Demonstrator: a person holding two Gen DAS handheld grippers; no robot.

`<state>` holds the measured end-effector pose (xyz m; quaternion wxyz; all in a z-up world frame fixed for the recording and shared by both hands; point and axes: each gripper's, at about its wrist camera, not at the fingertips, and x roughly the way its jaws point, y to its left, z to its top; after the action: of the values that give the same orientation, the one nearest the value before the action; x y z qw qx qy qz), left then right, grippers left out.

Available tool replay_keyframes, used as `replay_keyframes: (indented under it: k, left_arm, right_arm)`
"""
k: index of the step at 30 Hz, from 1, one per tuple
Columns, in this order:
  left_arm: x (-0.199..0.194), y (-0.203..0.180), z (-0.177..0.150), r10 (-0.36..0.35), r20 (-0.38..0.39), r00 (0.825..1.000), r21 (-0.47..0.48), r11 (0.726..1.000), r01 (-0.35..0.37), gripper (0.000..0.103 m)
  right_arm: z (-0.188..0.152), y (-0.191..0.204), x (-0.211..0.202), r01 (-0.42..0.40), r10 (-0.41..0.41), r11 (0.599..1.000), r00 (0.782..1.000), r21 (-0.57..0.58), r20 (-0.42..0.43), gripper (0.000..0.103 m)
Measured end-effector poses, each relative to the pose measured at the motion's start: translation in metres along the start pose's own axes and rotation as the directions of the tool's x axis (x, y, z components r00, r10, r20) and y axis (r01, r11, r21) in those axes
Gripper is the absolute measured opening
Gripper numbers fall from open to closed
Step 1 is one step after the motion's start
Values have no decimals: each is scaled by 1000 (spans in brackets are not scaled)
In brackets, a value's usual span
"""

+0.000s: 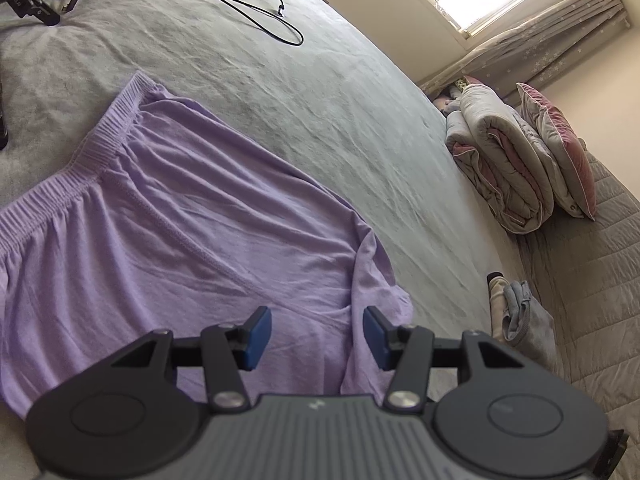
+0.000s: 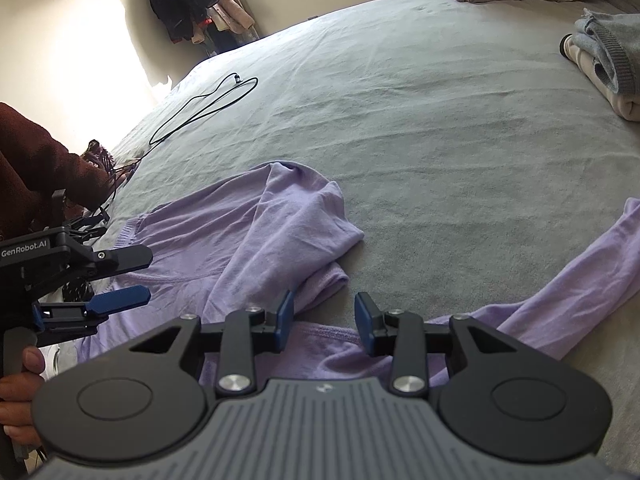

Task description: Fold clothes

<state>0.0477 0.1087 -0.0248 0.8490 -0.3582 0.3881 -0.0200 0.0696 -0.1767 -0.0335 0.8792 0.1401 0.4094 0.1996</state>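
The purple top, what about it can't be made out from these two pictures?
- Purple top: its near hem, in the left wrist view, is covered by the left tongs body.
- Right sleeve: in the right wrist view the cuff runs off the right edge.
- Neckline: partly behind the right tongs.
- Any label or print: none visible; fabric is creased.

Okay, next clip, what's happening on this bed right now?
A person is holding a two-finger gripper in each hand over a lilac long-sleeved top spread on a grey bedsheet. Both the left gripper and the right gripper are open and hold nothing. One sleeve already lies folded in over the body, while the other sleeve stretches out to the side. A black cable and a small pile of clothes lie farther off on the bed.
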Motion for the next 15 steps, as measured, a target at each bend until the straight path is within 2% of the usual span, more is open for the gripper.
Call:
replay_keyframes:
  k: [15]
  left_arm:
    - [-2,3,5,-1,3,1000,-11,1000,1,52]
  right_arm:
    - [1,1,0,2,-2,1000,1000,-5,5,39]
